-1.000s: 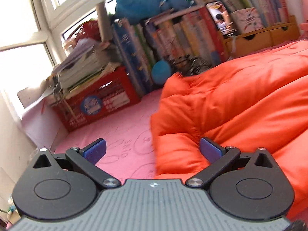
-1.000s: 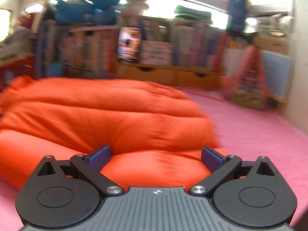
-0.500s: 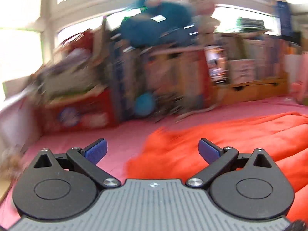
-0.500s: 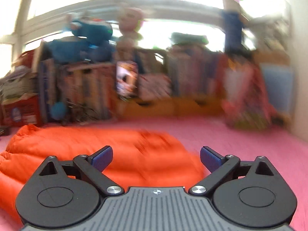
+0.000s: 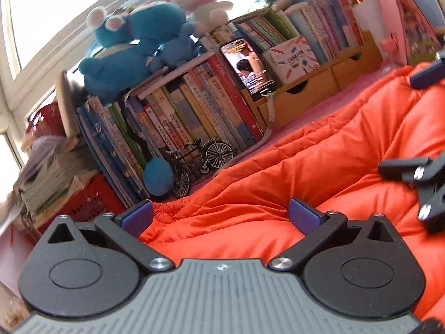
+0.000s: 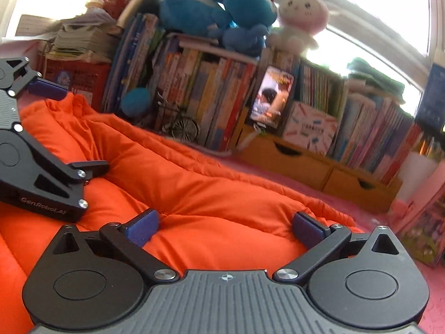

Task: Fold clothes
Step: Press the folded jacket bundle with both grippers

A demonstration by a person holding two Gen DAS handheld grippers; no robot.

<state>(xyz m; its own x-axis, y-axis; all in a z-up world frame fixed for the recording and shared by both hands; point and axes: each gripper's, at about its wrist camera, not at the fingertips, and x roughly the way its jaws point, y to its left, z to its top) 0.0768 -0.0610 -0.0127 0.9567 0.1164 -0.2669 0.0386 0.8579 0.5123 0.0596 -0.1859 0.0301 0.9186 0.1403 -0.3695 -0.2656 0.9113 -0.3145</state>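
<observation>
Orange padded garment point(image 5: 292, 167) under both wide-open hand-held grippers, left point(image 5: 219, 217), right point(image 6: 226, 225)

black grippers, blue pads point(image 5: 136, 217), silver screws.

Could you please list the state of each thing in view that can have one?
Left tool: open, holding nothing, over the jacket.
Right tool: open, holding nothing, over the jacket.
Orange jacket: lying puffy and creased on the pink cover.
Phone: propped against the books, screen on.
Wooden drawers: shut.
Toy bicycle: standing upright.
</observation>
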